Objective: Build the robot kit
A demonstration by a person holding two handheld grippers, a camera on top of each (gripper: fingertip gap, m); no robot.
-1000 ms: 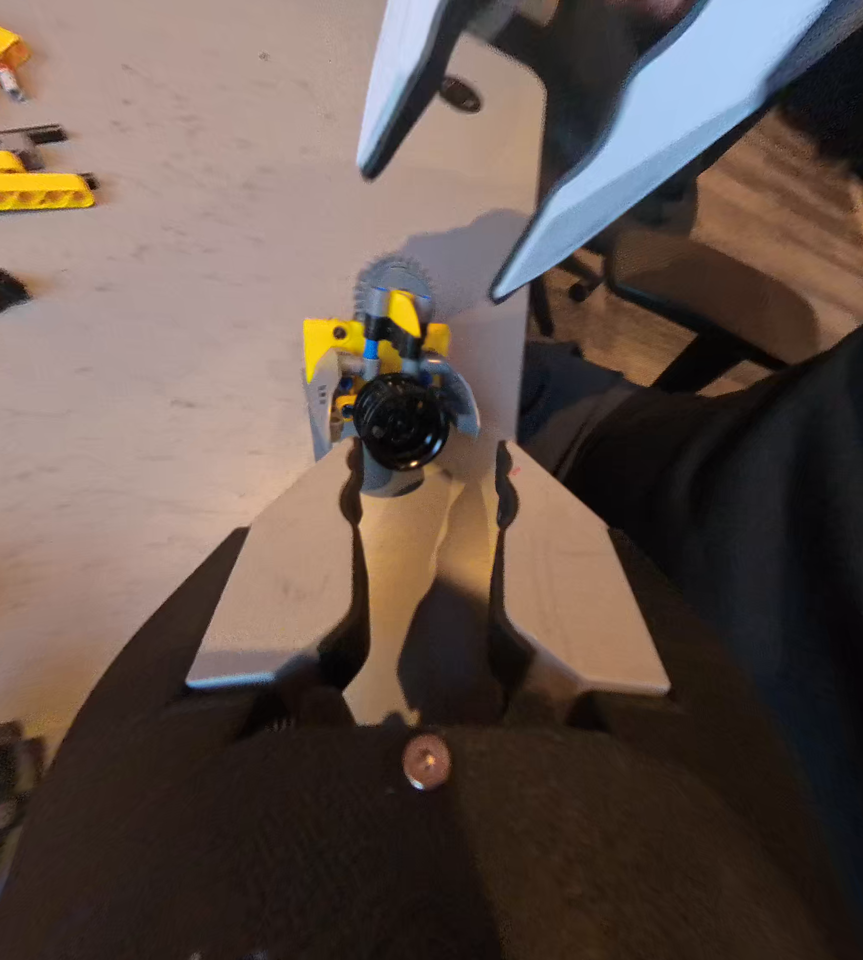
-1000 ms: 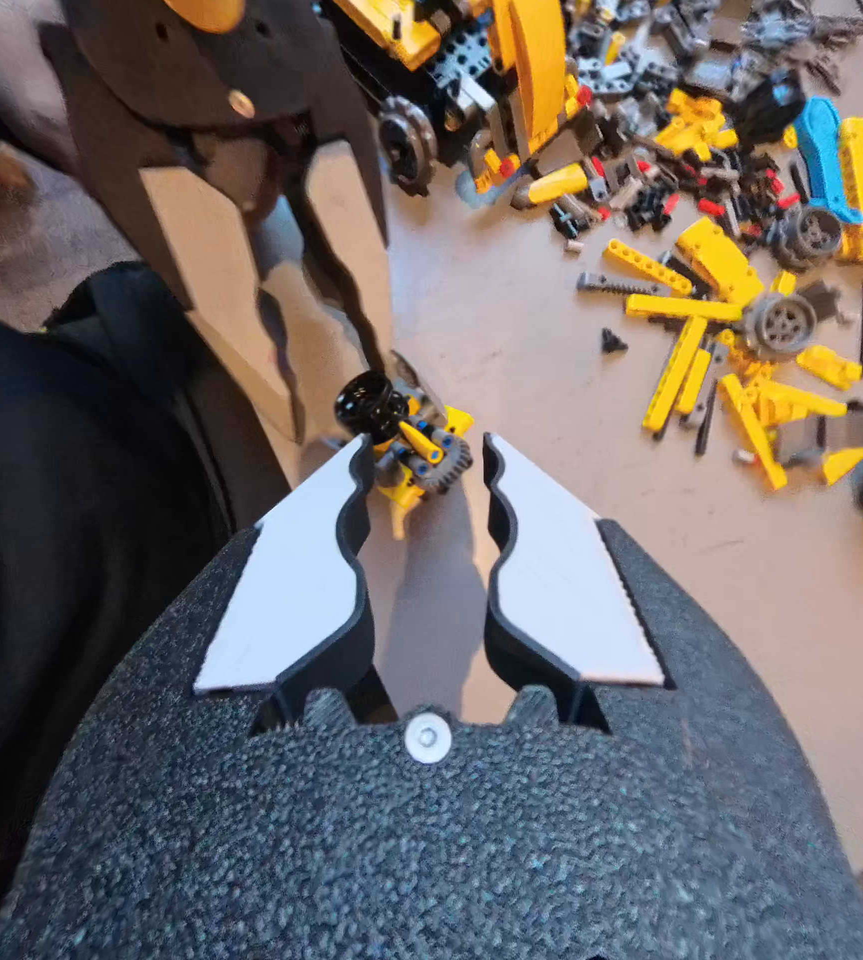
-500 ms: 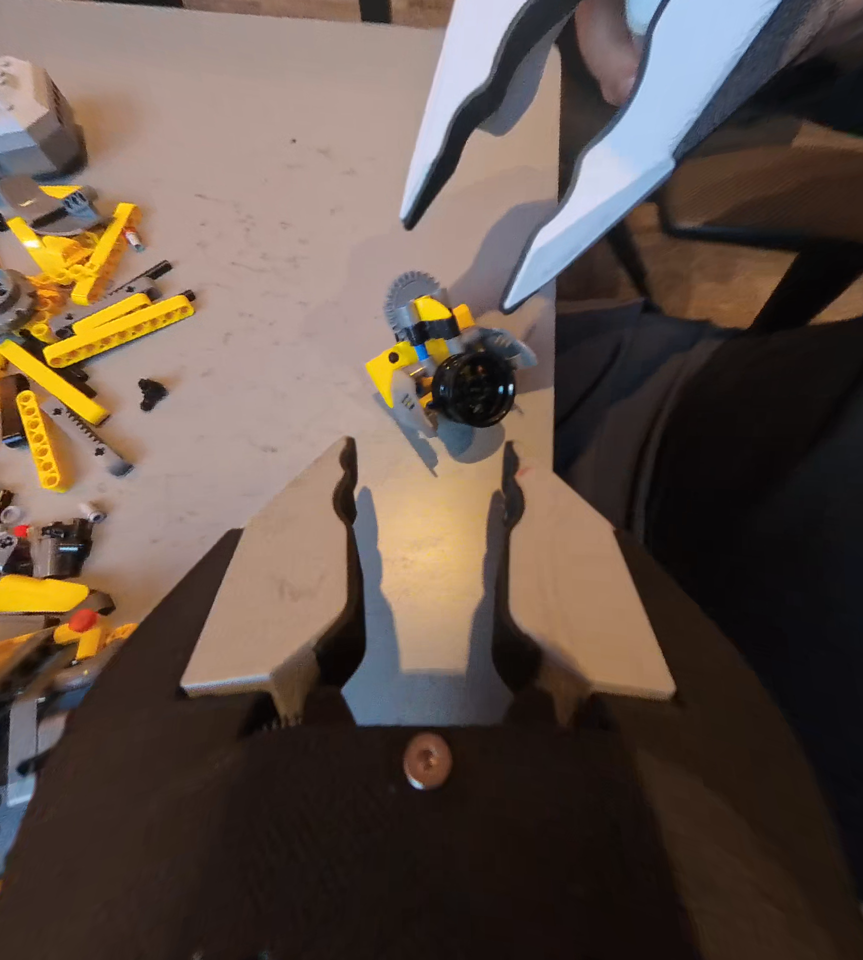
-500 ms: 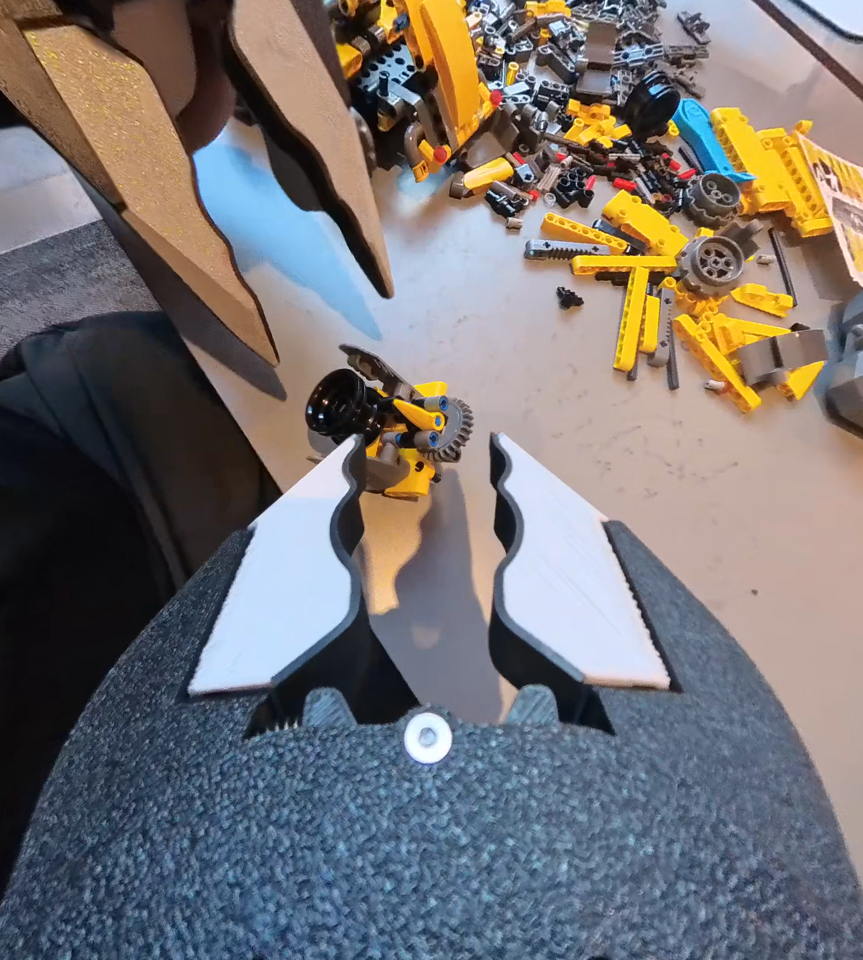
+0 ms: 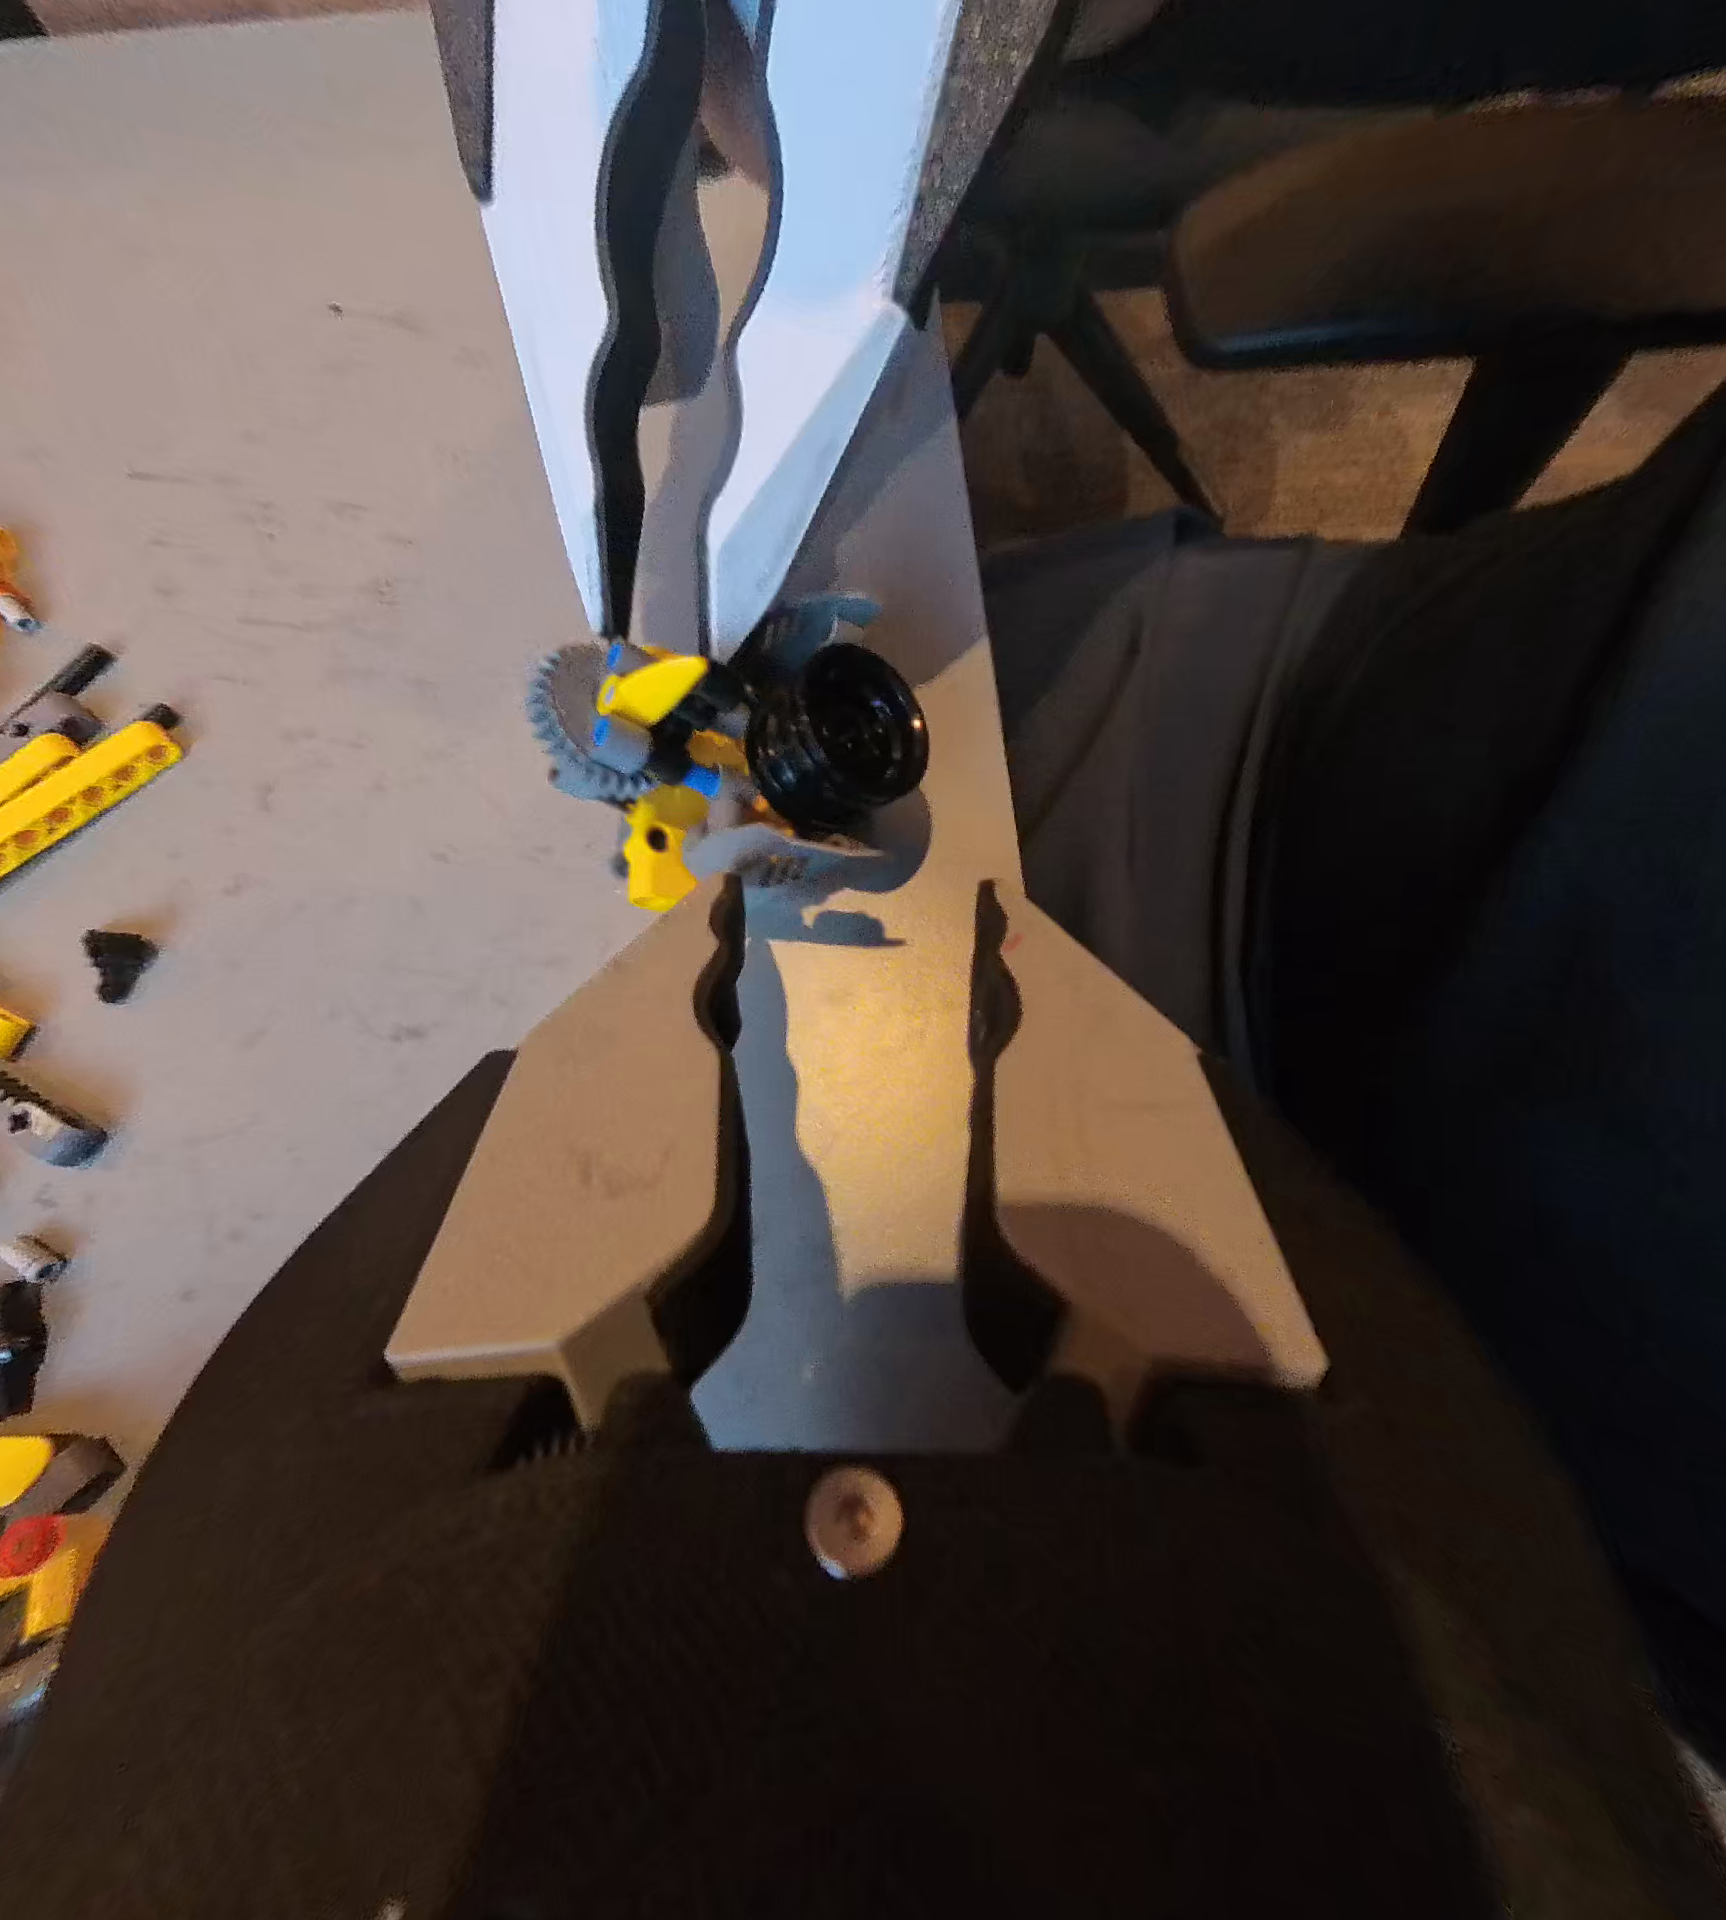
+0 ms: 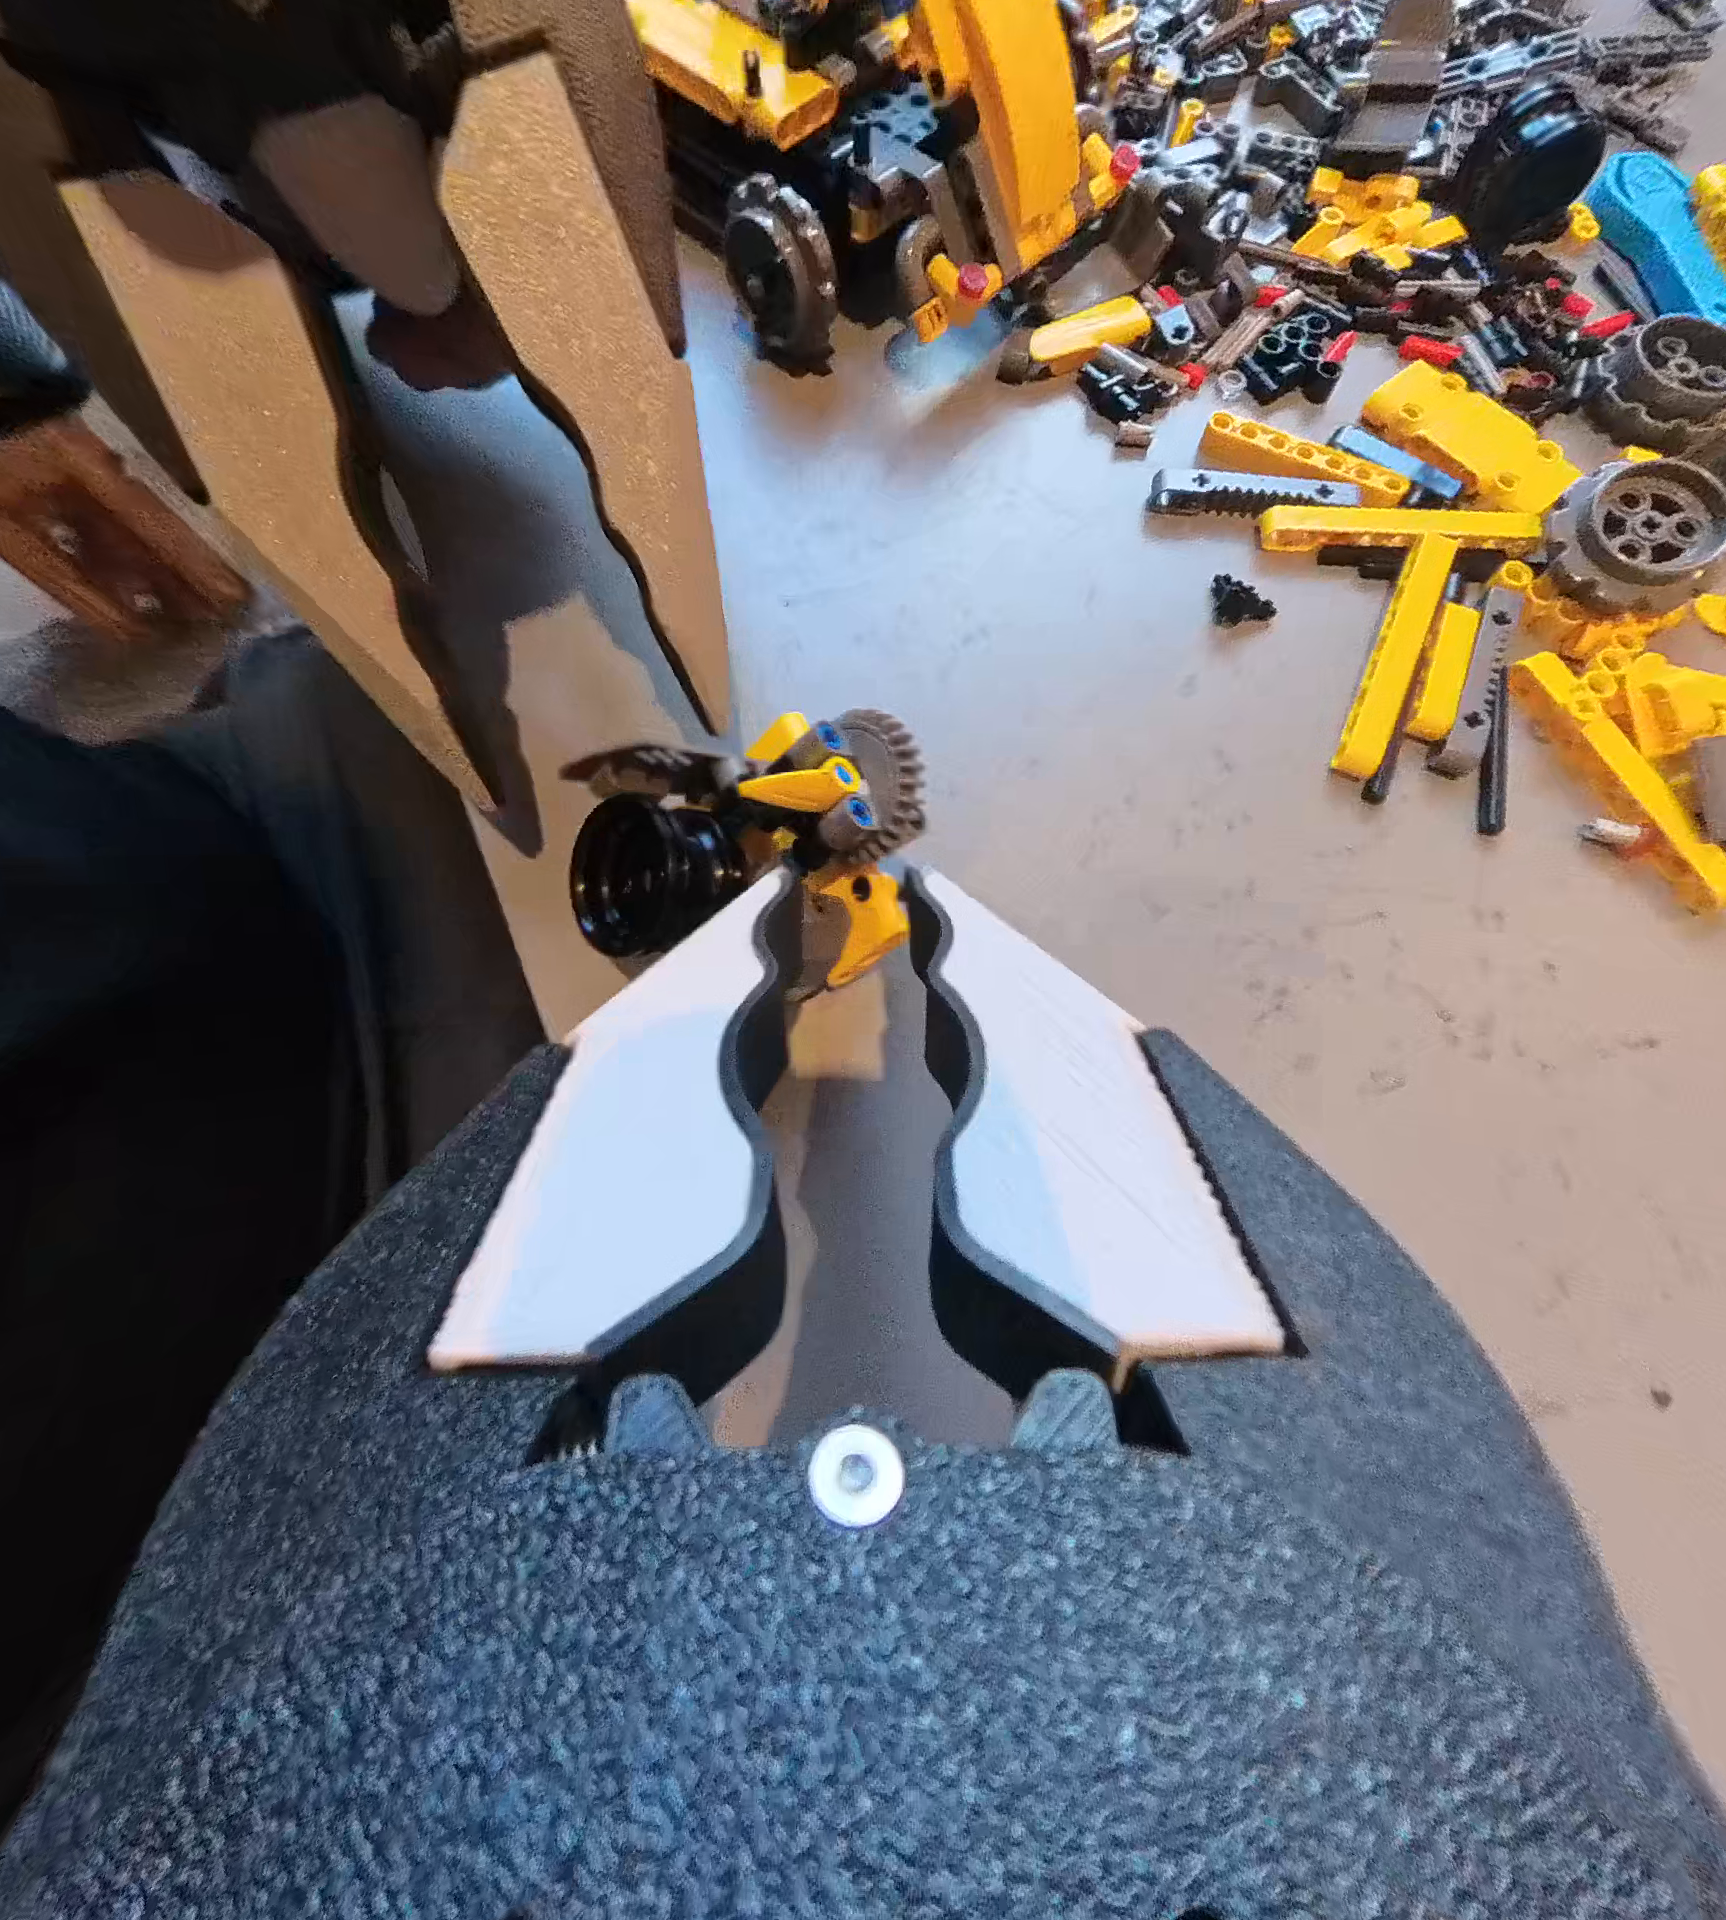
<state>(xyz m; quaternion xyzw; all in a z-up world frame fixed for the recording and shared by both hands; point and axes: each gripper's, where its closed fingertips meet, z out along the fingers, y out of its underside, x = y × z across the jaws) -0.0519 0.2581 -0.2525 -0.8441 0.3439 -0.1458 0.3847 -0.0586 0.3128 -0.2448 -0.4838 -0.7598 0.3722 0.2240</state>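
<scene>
Right wrist view showed the right gripper (image 6: 843, 894) pinching the small yellow-and-grey brick assembly (image 6: 817, 821); the left gripper (image 5: 854, 899) stood spread apart, empty, just beside it.

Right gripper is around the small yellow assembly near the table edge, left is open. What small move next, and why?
Probably lift the small assembly a little with the right gripper: its fingertips pinch the yellow part, while the open left gripper is just short of the black wheel near the table edge.

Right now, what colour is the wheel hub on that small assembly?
Glossy black wheel hub on the small assembly, clearest in the left wrist view.
</scene>
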